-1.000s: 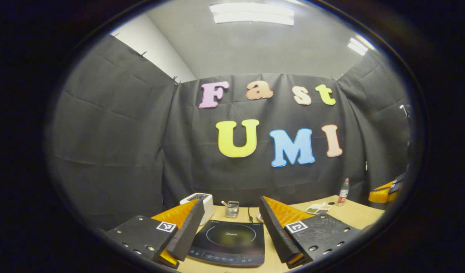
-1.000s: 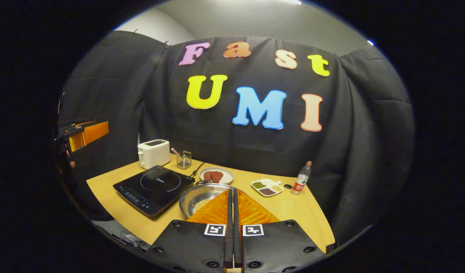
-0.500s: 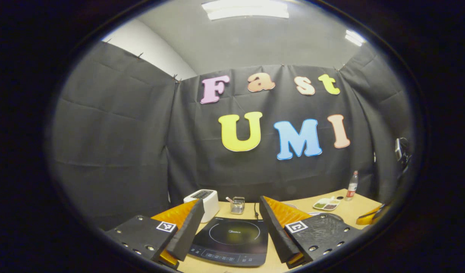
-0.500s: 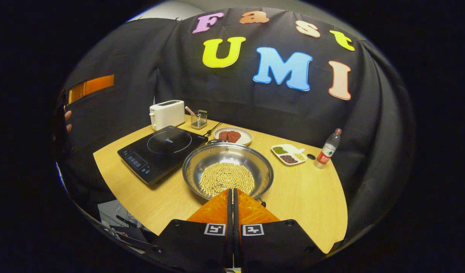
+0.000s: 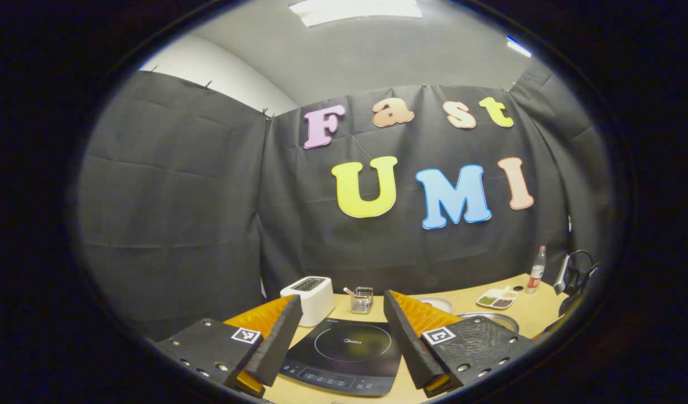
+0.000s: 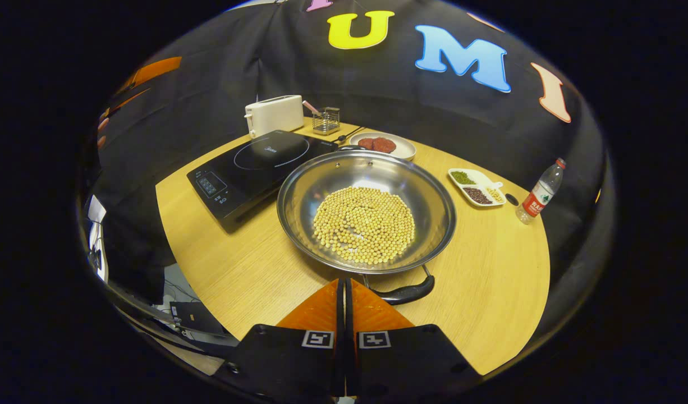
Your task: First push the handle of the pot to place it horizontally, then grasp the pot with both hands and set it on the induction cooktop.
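On a round wooden table, a wide steel pot of pale beans sits just right of the black induction cooktop, off the cooking surface, so both task steps appear still to be done. The right gripper, fingers pressed together and pinching nothing, hovers at the pot's near rim beside its black near handle. The left gripper, fingers spread and empty, hangs above the cooktop's near edge, well apart from the pot, so the two-handed lift seems not yet begun.
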